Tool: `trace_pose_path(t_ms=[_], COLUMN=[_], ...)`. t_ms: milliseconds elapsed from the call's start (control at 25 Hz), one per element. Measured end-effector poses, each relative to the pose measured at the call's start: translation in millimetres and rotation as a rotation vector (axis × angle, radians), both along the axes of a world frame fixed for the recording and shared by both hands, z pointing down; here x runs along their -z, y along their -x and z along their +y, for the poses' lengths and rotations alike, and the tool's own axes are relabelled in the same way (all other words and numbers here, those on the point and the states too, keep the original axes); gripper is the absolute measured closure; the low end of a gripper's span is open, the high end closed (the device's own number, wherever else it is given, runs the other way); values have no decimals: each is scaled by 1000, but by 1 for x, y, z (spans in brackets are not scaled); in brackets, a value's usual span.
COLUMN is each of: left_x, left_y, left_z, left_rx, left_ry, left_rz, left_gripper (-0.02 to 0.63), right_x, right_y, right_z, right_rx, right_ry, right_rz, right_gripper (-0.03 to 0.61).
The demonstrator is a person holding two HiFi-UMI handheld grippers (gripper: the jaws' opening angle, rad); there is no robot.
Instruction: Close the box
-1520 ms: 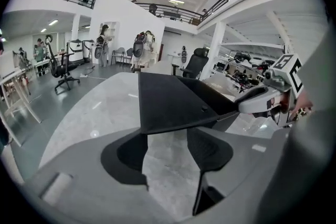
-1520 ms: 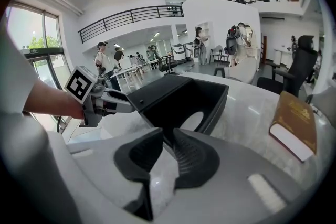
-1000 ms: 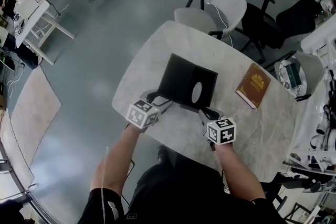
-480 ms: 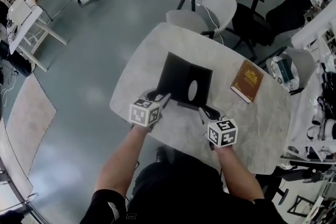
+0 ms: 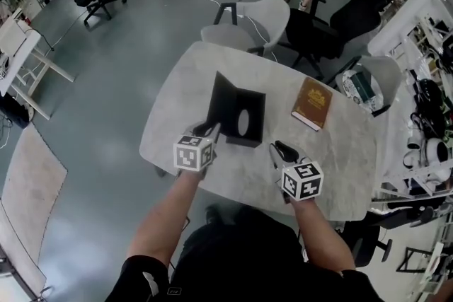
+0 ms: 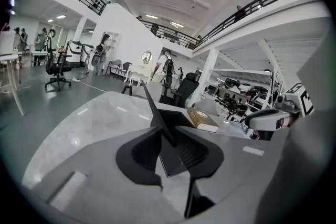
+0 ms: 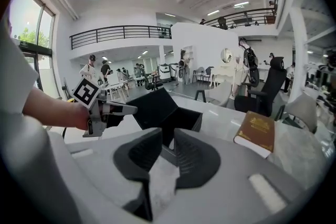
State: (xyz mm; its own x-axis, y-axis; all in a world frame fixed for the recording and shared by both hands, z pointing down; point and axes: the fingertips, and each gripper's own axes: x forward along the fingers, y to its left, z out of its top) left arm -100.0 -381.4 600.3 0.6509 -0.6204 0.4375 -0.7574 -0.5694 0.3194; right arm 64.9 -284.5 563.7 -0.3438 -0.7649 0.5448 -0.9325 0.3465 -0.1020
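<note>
A black box (image 5: 248, 125) stands open on the pale table (image 5: 173, 127). Its lid (image 5: 221, 106) is raised almost upright on the box's left side. My left gripper (image 5: 211, 129) is at the lid's near corner. In the left gripper view the thin lid edge (image 6: 156, 113) runs between the jaws of the left gripper (image 6: 169, 135), which are closing, with a gap still showing beside the right pad. My right gripper (image 5: 278, 148) hovers just short of the box's near right corner. Its jaws (image 7: 168, 136) stand a narrow gap apart with only table between them, aimed at the box (image 7: 176, 115).
A brown book (image 5: 311, 103) lies on the table to the right of the box. Grey and black chairs (image 5: 265, 14) stand along the table's far edge. The table's near edge runs just behind both grippers.
The lid has swung from lying out flat on the left to nearly upright, and my left gripper has followed it. The right gripper has drawn back slightly from the box.
</note>
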Motion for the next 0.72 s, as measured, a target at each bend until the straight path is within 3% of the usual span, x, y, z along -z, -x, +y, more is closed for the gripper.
trace_pose_path(t_ms=[200,720], left_x=[11,24], left_y=[-13,-76], left_z=[4,20], left_rx=[2,135], left_ry=[-22,-78], left_rz=[-13,-139], left_gripper=[537,557], right_x=[14,29], right_y=[-7,-71], right_z=[4,11], right_rx=[41,169], right_ry=[-49,-90], right_rz=[53,-96], right_gripper=[505,505])
